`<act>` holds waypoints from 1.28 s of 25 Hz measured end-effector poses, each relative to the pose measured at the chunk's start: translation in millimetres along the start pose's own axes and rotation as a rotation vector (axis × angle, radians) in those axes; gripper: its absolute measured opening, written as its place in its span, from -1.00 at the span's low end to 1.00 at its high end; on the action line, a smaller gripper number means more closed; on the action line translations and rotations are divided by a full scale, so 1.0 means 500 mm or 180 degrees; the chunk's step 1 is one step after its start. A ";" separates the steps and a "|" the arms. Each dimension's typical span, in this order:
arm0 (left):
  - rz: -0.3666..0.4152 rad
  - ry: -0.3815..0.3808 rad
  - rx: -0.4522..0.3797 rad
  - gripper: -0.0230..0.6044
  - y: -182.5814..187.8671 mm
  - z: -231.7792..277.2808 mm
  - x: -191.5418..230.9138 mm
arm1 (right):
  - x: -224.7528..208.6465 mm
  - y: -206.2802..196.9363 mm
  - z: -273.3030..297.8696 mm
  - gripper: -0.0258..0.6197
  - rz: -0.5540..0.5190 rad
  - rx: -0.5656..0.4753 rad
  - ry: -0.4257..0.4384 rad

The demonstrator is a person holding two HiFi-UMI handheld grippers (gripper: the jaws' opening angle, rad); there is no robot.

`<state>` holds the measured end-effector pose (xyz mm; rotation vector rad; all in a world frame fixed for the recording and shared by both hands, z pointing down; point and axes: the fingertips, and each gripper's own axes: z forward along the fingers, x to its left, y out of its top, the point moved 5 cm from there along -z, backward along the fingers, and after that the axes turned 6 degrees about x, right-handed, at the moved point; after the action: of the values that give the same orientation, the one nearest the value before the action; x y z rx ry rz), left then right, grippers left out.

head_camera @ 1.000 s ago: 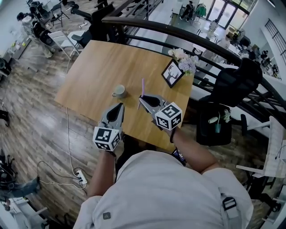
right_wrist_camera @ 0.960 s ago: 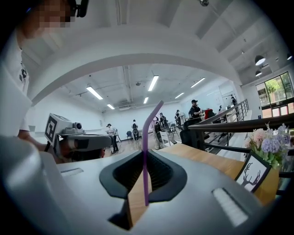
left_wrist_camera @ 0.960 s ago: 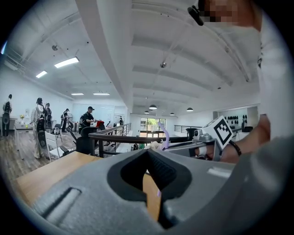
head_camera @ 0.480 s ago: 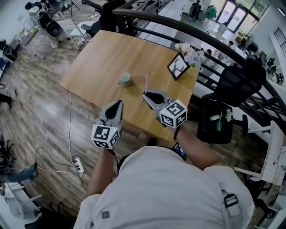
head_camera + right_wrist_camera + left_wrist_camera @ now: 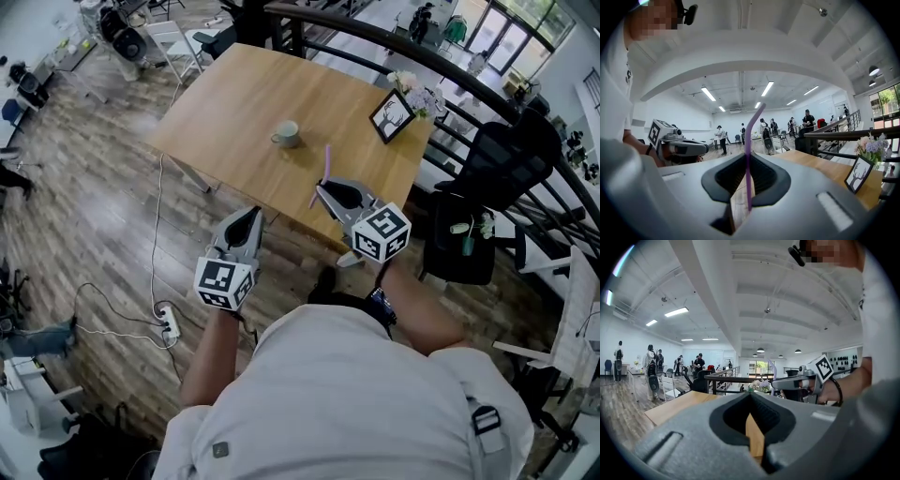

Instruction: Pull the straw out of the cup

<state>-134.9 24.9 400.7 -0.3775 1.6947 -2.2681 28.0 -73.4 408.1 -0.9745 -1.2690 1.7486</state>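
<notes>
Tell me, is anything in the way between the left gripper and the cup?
Nothing visible is. Only bare table lies between the left gripper and the cup. The straw is off to the side, pinched in the right gripper.

straw [image 5: 325, 161]: purple. cup [image 5: 287, 134]: pale grey-green. counter [image 5: 234, 94]: light tan wood w/ fine grain. left claw [image 5: 253, 215] & right claw [image 5: 322, 188]: grey shells, black lining inside. marker cubes [image 5: 223, 282]: white w/ black square patterns. picture frame [image 5: 392, 116]: black, white sheet w/ black antler shape. flowers [image 5: 419, 94]: white & pale lilac. floor [image 5: 94, 234]: grey-brown planks, streaky. shirt [image 5: 347, 403]: off-white. office chair [image 5: 506, 159]: black. power strip [image 5: 169, 326]: white, white cable.
</notes>
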 end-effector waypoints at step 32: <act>0.0020 -0.0046 -0.0200 -0.91 -0.057 -0.325 -0.121 | 0.363 -0.046 -0.174 -0.82 -0.0063 -0.0180 -0.0027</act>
<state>-141.5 199.3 380.9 -0.4007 1.7606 -2.2067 31.6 127.8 384.5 -0.9840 -1.3356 1.7116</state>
